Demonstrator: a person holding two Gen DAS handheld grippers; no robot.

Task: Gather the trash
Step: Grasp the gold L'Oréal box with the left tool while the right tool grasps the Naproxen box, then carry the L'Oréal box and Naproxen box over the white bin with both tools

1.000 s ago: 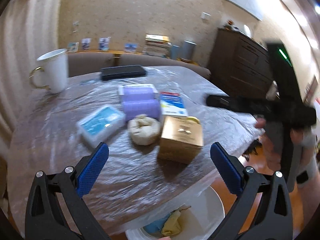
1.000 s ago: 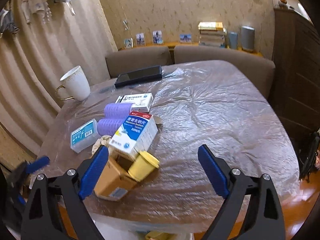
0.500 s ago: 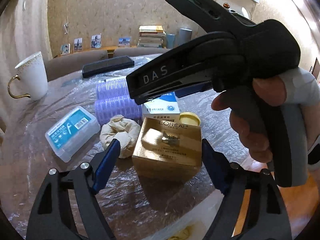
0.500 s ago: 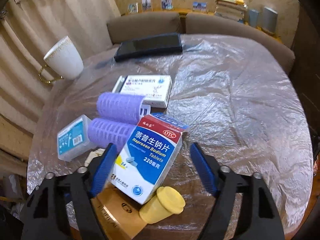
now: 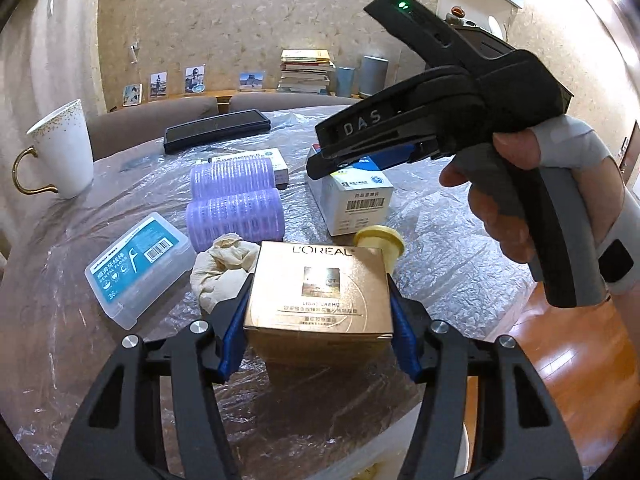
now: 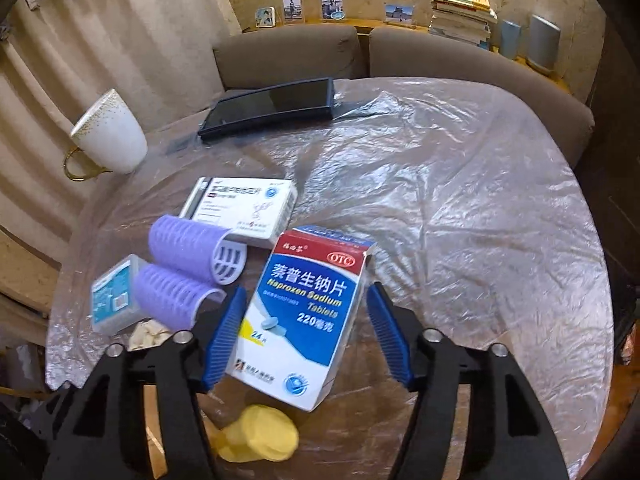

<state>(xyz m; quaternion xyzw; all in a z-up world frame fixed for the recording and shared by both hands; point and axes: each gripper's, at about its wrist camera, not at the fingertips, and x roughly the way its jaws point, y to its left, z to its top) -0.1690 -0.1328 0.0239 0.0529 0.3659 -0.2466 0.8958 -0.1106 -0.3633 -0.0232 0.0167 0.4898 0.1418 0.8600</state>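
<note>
the left gripper [image 5: 318,332] straddles the gold box [image 5: 318,292], jaws closing, blue pads against its two sides. the box sits on the plastic-covered tabletop [image 5: 448,248]. a crumpled tissue [image 5: 220,268] touches its left side; a yellow cap [image 5: 380,240] lies just behind its right corner. further back are two purple rollers [image 5: 236,196], a floss case [image 5: 136,268] (left of the tissue), a white mug [image 5: 64,148] and a dark tablet [image 5: 216,130]. the right gripper [image 5: 440,120], held in a hand [image 5: 504,200], hangs over a medicine box [image 5: 352,196].
</note>
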